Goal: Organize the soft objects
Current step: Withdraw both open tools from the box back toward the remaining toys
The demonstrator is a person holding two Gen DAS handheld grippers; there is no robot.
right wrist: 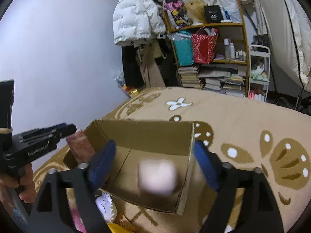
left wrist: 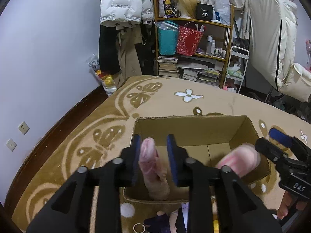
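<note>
An open cardboard box (left wrist: 196, 130) sits on the patterned blanket; it also shows in the right wrist view (right wrist: 140, 132). My left gripper (left wrist: 154, 161) is open over the box's near left side, with a long pink plush piece (left wrist: 150, 167) between its fingers, apart from both pads. My right gripper (right wrist: 155, 165) is open over the box, and a blurred pink plush cube (right wrist: 157, 176) is in the air between its fingers, touching neither. The right gripper also shows in the left wrist view (left wrist: 279, 147), the left one in the right wrist view (right wrist: 44, 141).
More soft toys lie on the blanket (left wrist: 213, 101) just in front of the box: a dark purple one (left wrist: 157, 221) and a white one (right wrist: 106, 205). A cluttered shelf (left wrist: 194, 44), hanging coats and a white cart (left wrist: 237, 66) stand beyond the bed.
</note>
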